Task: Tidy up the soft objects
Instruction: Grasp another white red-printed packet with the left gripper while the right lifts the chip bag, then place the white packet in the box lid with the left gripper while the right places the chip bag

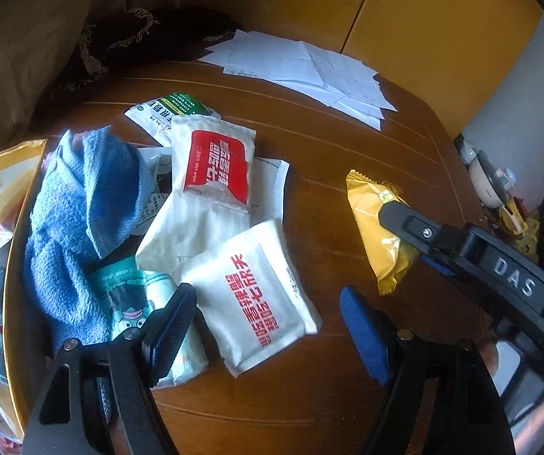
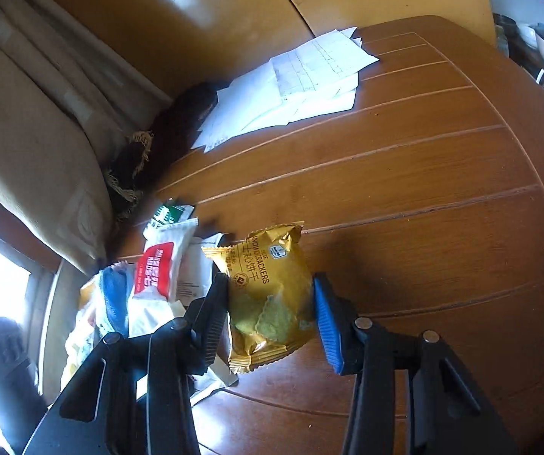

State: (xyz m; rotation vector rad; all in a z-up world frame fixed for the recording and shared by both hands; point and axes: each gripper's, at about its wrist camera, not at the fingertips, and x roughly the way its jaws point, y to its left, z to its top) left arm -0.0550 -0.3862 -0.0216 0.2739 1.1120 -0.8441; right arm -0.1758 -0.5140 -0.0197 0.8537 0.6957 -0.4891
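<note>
Right gripper (image 2: 270,309) clamped on a yellow cracker packet (image 2: 268,295), black finger pressed to its left edge, blue-padded finger (image 2: 326,326) against its right edge. Packet upright between the fingers, printed face toward the camera, bottom seal hanging just below the pads, above the brown wooden worktop (image 2: 423,208). Seen from the left wrist view, same cracker packet (image 1: 380,235) pinched near its middle, off to the right of the left fingers and well apart from them.

Left gripper (image 1: 268,326) spread wide with nothing between the fingers. Directly ahead of the gap, a white wipes pack with red lettering (image 1: 253,295) lying flat on the worktop (image 1: 347,159). Beyond it, a second white pack with a red label (image 1: 213,167), overlapping other white pouches. Behind the left finger, a mint-green cartoon-printed pack (image 1: 131,295), partly hidden. Farther left, a crumpled blue towel (image 1: 82,204) draped over the edge of the pile. At the far side of the worktop, beyond both sets of fingers, a loose stack of white papers (image 1: 302,72).
</note>
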